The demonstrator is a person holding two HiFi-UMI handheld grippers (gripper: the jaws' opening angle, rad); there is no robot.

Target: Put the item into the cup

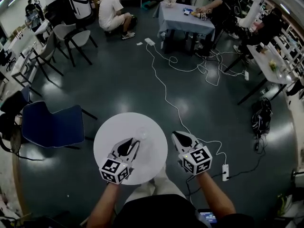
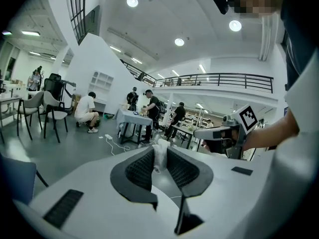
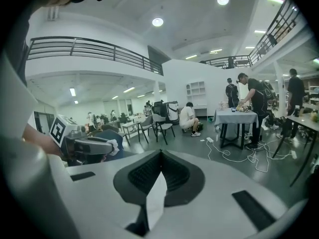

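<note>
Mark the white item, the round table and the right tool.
white item (image 2: 160, 154): left gripper view, its crumpled middle between the jaws.
round table (image 1: 107, 135): head view, bare top near left edge.
right tool (image 1: 175, 134): head view, at its jaw tips.

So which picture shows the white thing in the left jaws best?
Left gripper view: the white item sits close up, pinched between the jaws. Right gripper view shows it small and far off. Head view barely shows it.

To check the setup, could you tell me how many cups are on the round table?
1: a clear cup on the table, just past the left gripper. That gripper could hide another.
</note>
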